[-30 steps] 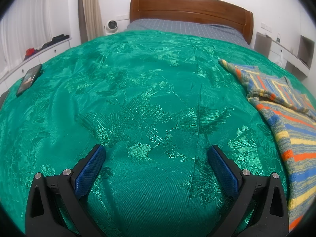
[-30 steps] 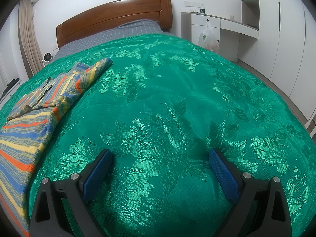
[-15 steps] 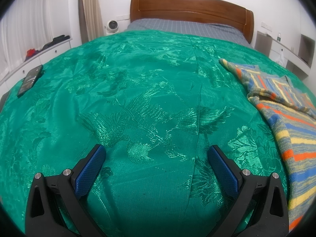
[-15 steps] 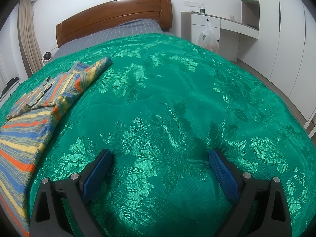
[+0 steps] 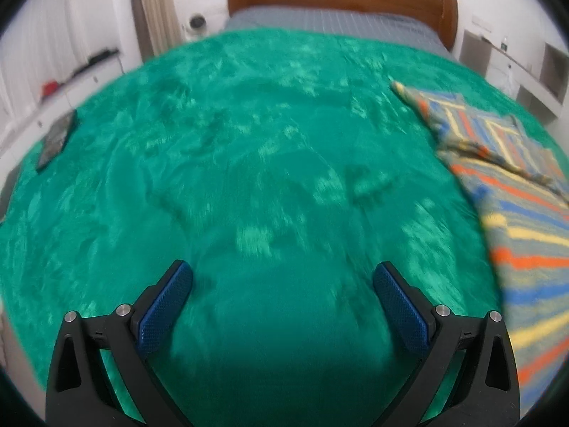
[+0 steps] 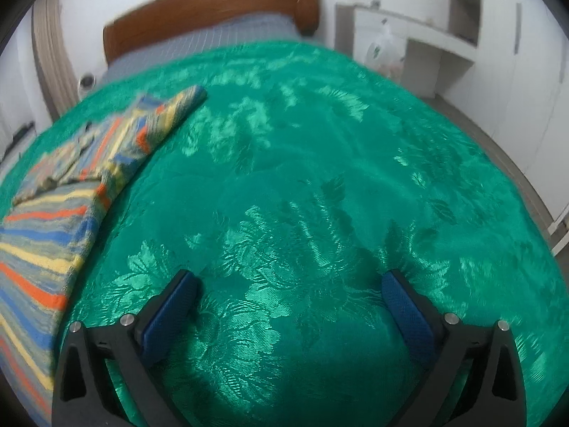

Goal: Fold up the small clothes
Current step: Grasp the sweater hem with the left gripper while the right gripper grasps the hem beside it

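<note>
No folding appeared to have been started. The striped garment [image 5: 512, 192] was seen lying flat and spread out on the green bedspread [image 5: 270, 163], near the foot edge, between the two grippers: toward the right side of the left wrist view and the left side of the right wrist view [image 6: 53, 213]. All the folding was judged to be still ahead.

The garment was a knitted-looking piece banded in blue, orange, yellow and grey, with one sleeve [image 6: 170, 114] stretched toward the headboard [image 6: 213, 10]. Its far side could not be seen whole in either view.

The left gripper [image 5: 282, 284] was held with its jaws wide apart and nothing between them, over bare bedspread. The right gripper [image 6: 290, 291] was likewise spread wide and empty. Neither was touching the garment. Both views were blurred.
</note>
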Available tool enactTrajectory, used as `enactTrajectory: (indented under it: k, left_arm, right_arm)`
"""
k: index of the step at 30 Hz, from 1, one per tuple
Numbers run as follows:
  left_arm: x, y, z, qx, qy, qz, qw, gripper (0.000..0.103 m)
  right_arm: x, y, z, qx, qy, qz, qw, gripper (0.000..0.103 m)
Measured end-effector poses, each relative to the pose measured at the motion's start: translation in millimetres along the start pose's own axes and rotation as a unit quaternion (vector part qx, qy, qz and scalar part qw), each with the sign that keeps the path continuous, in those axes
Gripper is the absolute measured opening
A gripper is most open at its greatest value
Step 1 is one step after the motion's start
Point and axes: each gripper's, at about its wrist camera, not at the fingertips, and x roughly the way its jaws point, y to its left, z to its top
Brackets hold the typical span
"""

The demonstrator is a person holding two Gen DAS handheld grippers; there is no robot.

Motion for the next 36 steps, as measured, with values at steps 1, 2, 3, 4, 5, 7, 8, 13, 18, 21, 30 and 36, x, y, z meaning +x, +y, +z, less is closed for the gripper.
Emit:
enactTrajectory:
  k: [1,2,3,4,5,7,8,13,18,21,30,36]
  left_arm:
    - [-8,1,-2,-0.007,0.01,-0.022,0.9997,0.102]
    - [-18,3,-6,-0.016,0.017,-0.052,0.9984,0.102]
    - [-29,3,-11,-0.021,0.024,-0.083,0.996,0.102]
    - [-38,0,-18,-0.022,0.035,-0.111,0.993,0.102]
    - [-43,-5,-24,-0.017,0.05,-0.13,0.9901,0.102]
    - [-49,-19,-40,0.009,0.093,-0.156,0.9833,0.101]
    - [-51,-27,-48,0.02,0.111,-0.16,0.9807,0.101]
    - [-58,-56,-93,0.067,0.185,-0.158,0.9675,0.078]
    - [-71,-76,-105,0.12,0.225,-0.148,0.9554,0.035]
    - [-70,-81,-113,0.144,0.238,-0.139,0.9505,0.004]
    - [-107,-36,-76,0.013,0.219,-0.277,0.9353,0.001]
    - [-89,-30,15,-0.073,0.126,-0.321,0.9358,0.001]
  right_arm:
    - [-3,1,4,-0.008,0.017,0.001,1.0,0.102]
    - [-10,3,7,-0.018,0.029,0.006,0.999,0.101]
    - [-22,6,8,-0.026,0.033,0.016,0.999,0.1]
    - [-36,10,8,-0.033,0.029,0.03,0.999,0.1]
    - [-56,17,5,-0.044,0.026,0.051,0.997,0.1]
    - [-87,30,-5,-0.06,0.034,0.091,0.993,0.1]
    - [-100,36,-12,-0.064,0.045,0.111,0.991,0.1]
    - [-135,64,-82,-0.05,0.15,0.209,0.965,0.097]
    - [-123,71,-134,-0.014,0.23,0.221,0.948,0.072]
    - [-109,72,-144,0.006,0.244,0.226,0.943,0.056]
    - [-134,66,-111,0.023,0.243,0.269,0.932,0.005]
    - [-144,52,-33,0.072,0.131,0.318,0.936,0.005]
